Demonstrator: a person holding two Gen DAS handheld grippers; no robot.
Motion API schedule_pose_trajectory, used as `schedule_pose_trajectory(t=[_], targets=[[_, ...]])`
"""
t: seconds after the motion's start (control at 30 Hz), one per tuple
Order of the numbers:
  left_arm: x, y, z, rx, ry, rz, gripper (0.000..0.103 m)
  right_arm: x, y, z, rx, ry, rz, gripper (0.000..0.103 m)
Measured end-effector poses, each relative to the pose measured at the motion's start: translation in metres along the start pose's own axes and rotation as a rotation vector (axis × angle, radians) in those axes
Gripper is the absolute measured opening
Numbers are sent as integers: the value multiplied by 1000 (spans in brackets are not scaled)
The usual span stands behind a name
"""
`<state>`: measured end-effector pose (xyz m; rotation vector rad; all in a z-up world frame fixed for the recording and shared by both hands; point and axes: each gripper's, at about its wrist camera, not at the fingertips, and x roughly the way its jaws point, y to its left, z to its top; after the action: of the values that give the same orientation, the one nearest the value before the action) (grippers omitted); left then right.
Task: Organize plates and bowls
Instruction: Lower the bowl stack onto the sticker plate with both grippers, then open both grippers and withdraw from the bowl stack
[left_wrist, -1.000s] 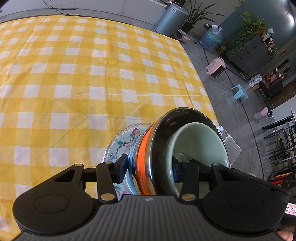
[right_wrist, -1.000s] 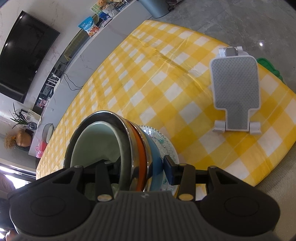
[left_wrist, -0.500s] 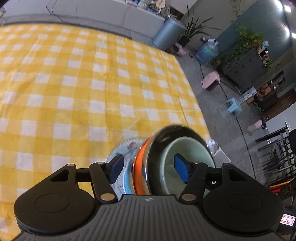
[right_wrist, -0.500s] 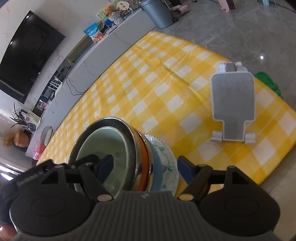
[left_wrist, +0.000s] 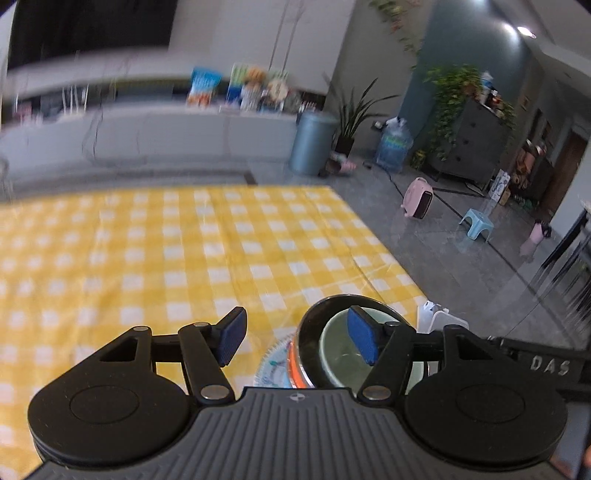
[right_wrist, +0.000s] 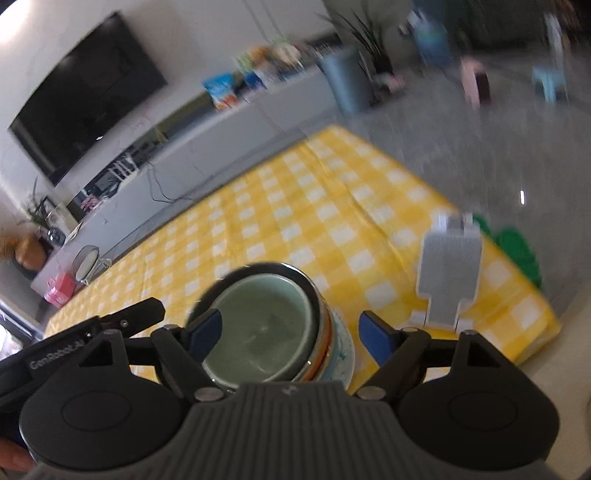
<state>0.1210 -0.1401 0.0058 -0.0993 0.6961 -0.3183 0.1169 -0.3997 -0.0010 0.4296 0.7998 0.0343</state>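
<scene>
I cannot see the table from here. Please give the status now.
Left gripper open, holds nothing; right gripper jaws opening, nothing gripped. Nested stack of bowls and plates on checked cloth. Grey stand beside, apart.

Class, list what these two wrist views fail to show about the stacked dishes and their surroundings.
- Stack of dishes: near side hidden by the left claw body, left view.
- Patterned plate: motif blurred, mostly covered by bowls, right view.
- Shelf items: motion-blurred, unreadable, right view.
- White stand: mostly hidden behind claw arm, left view.
</scene>
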Motion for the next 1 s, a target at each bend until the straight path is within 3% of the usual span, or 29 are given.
schedule_pose_trajectory(t=[0.27, 0.47, 0.7, 0.87, 1.0], targets=[[-53, -16, -24, 143, -172, 101, 73, -57, 35, -30, -230, -176, -39, 82], [-75, -19, -41, 137, -215, 128, 73, -80, 50, -60, -317, -226, -62, 84], [-85, -18, -52, 110, -238, 139, 73, -93, 54, -91, -324, -323, -123, 90], [-84, -22, -68, 157, -259, 197, 73, -99, 58, -110, -366, -380, -157, 95], [-81, -27, -82, 166, -240, 229, 73, -95, 55, -120, -352, -375, -162, 95]])
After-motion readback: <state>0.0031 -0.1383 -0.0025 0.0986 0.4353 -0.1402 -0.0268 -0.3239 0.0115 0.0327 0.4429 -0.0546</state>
